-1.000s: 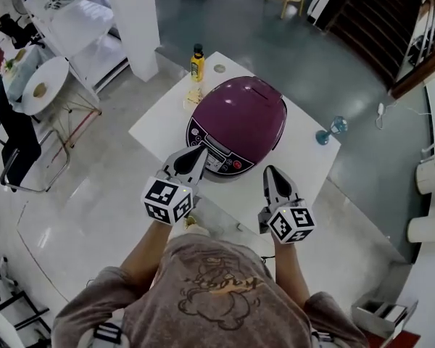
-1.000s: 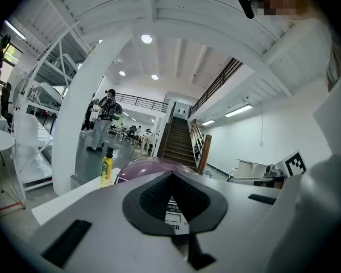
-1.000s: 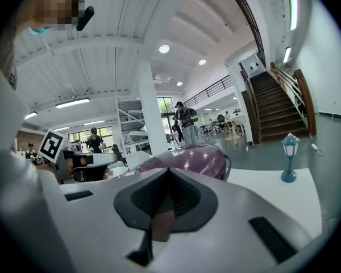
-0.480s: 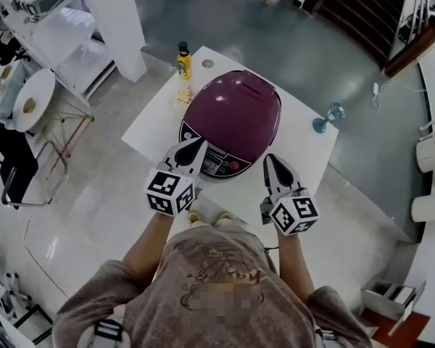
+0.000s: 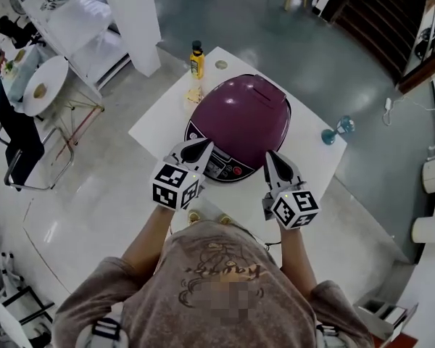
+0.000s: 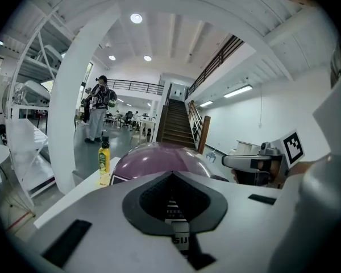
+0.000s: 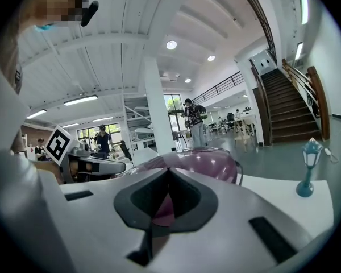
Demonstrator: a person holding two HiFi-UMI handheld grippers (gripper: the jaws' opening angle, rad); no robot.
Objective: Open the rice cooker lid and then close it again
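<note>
The purple rice cooker (image 5: pixel 243 118) stands on the white table (image 5: pixel 154 125) with its lid down and its control panel (image 5: pixel 221 165) facing me. My left gripper (image 5: pixel 205 144) is shut and empty, its tip just over the left front of the cooker by the panel. The right gripper (image 5: pixel 269 154), also shut and empty, points at the cooker's right front edge. In the left gripper view the cooker's dome (image 6: pixel 159 155) rises beyond the closed left gripper (image 6: pixel 171 173). The right gripper view shows the dome (image 7: pixel 207 161) close behind the closed right gripper (image 7: pixel 167 169).
A yellow bottle (image 5: pixel 196 61) stands at the table's far left corner, with a small pale object (image 5: pixel 194 95) in front of it. A small blue stand-like object (image 5: pixel 338 129) sits at the table's right side. White shelving (image 5: pixel 72 20) and a round table (image 5: pixel 43 85) lie to the left.
Both grippers have edged forward, closer to the cooker's front. The right one now nearly meets its right front edge. Both stay shut.
</note>
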